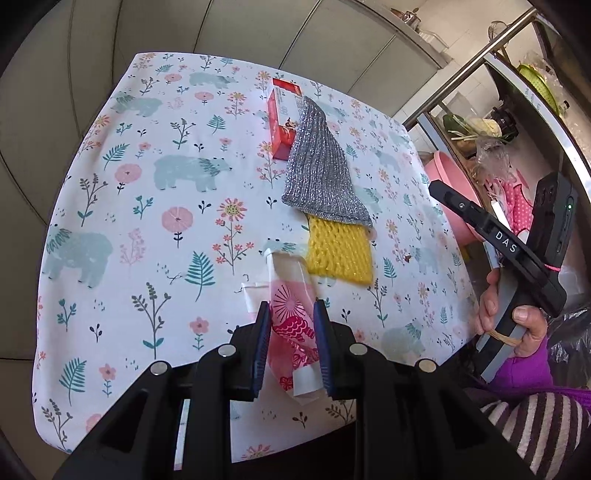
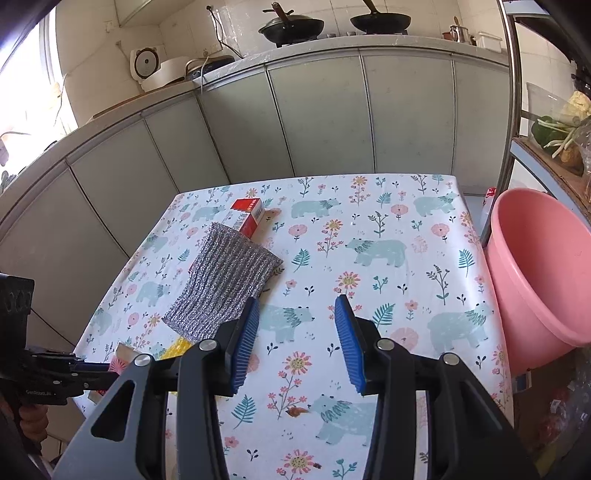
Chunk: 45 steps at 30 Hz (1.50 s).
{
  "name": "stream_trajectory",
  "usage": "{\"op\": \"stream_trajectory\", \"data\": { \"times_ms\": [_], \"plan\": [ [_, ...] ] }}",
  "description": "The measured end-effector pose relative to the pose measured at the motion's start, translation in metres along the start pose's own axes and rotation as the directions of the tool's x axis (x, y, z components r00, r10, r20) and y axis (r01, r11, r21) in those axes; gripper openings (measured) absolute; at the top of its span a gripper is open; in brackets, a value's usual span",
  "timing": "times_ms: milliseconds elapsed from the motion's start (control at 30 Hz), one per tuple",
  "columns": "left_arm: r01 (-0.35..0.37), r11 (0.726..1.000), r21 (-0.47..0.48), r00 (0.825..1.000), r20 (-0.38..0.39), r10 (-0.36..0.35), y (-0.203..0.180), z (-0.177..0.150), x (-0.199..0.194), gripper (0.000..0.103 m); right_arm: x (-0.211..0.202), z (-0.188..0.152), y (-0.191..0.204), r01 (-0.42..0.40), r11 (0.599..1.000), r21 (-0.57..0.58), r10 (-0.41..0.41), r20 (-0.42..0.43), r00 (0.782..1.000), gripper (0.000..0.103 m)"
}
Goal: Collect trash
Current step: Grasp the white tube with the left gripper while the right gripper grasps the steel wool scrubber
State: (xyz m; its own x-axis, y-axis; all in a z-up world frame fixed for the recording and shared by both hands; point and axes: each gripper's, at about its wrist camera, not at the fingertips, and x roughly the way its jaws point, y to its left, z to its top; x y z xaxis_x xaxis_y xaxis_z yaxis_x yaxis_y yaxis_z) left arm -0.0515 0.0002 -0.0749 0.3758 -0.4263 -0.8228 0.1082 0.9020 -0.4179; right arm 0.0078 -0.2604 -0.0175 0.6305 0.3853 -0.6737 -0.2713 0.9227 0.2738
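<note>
left gripper (image 1: 291, 325): blue pads on both sides of the pink-printed clear wrapper (image 1: 291, 314), jaws narrowed onto it, gripping it at the near table edge
wrapper: crinkled plastic, red/pink pattern, its far end lies on the tablecloth (image 1: 147, 206) just beside the yellow foam net (image 1: 338, 251); in the right wrist view only a corner shows, mostly hidden behind the gripper body
right gripper (image 2: 295, 317): jaws wide apart, nothing between the pads, hovers over the cloth on the basin side
yellow foam net: flat on the table, far end tucked under the silver scrubbing cloth (image 1: 323, 170)
silver scrubbing cloth: draped from the net up onto the red carton (image 1: 282, 114), touching both
red carton: lies lengthwise toward the far side of the table, one end covered by the silver cloth
pink basin (image 2: 535, 273): off the table's right edge, tilted, just beside the cloth hem
right hand (image 1: 513, 325): wraps the right gripper's handle, purple sleeve below
background: grey-green cabinet doors (image 2: 314, 122), two woks (image 2: 291, 26) on the counter
</note>
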Motion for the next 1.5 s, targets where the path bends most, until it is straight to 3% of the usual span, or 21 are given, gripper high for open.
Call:
{"op": "stream_trajectory", "data": {
  "times_ms": [67, 233, 467, 600, 633, 667, 833, 900, 967, 1067, 1267, 1500],
  "plan": [
    [0.008, 1.000, 0.000, 1.000, 0.003, -0.008, 0.001, 0.000, 0.002, 0.017, 0.003, 0.000, 0.002, -0.006, 1.000, -0.006, 0.006, -0.009, 1.000, 0.044],
    [0.011, 0.999, 0.035, 0.994, 0.105, -0.014, 0.001, 0.004, -0.019, 0.007, 0.011, 0.006, 0.020, -0.052, 0.998, -0.043, 0.052, -0.023, 0.998, 0.044],
    [-0.045, 0.994, 0.101, 0.969, 0.246, 0.019, -0.001, 0.007, -0.052, 0.007, 0.038, 0.019, 0.058, -0.148, 0.988, -0.052, 0.144, -0.075, 0.987, 0.044],
    [-0.021, 0.996, 0.082, 0.965, 0.264, -0.002, 0.008, 0.006, -0.057, 0.007, 0.068, 0.022, 0.071, -0.128, 0.991, -0.034, 0.123, -0.126, 0.984, 0.046],
    [-0.011, 0.997, 0.073, 0.965, 0.264, -0.009, 0.011, 0.006, -0.057, 0.007, 0.075, 0.021, 0.072, -0.126, 0.992, -0.025, 0.122, -0.141, 0.982, 0.055],
    [-0.005, 0.998, 0.066, 0.965, 0.263, -0.012, 0.013, 0.006, -0.057, 0.007, 0.083, 0.020, 0.072, -0.125, 0.992, -0.017, 0.120, -0.162, 0.979, 0.057],
    [0.011, 0.999, 0.041, 0.967, 0.252, -0.021, 0.022, 0.003, -0.053, 0.007, 0.104, 0.009, 0.080, -0.084, 0.994, -0.067, 0.071, -0.182, 0.981, 0.057],
    [0.017, 0.999, 0.033, 0.969, 0.247, -0.024, 0.026, 0.003, -0.051, 0.007, 0.105, 0.007, 0.085, -0.062, 0.991, -0.116, 0.041, -0.171, 0.984, 0.052],
    [0.021, 0.999, 0.028, 0.970, 0.243, -0.027, 0.028, 0.004, -0.049, 0.007, 0.106, 0.007, 0.086, -0.045, 0.988, -0.146, 0.020, -0.166, 0.986, 0.025],
    [0.025, 0.999, 0.030, 0.970, 0.241, -0.032, 0.029, 0.006, -0.047, 0.007, 0.106, 0.008, 0.086, -0.045, 0.986, -0.161, 0.017, -0.169, 0.985, 0.013],
    [0.024, 0.999, 0.025, 0.969, 0.245, -0.029, 0.029, 0.010, -0.046, 0.007, 0.087, 0.011, 0.077, -0.099, 0.989, -0.110, 0.084, -0.140, 0.987, 0.012],
    [0.010, 0.999, 0.039, 0.961, 0.275, -0.021, 0.021, 0.021, -0.051, 0.007, 0.045, 0.024, 0.061, -0.142, 0.987, -0.077, 0.139, -0.046, 0.989, 0.012]
  ]
}}
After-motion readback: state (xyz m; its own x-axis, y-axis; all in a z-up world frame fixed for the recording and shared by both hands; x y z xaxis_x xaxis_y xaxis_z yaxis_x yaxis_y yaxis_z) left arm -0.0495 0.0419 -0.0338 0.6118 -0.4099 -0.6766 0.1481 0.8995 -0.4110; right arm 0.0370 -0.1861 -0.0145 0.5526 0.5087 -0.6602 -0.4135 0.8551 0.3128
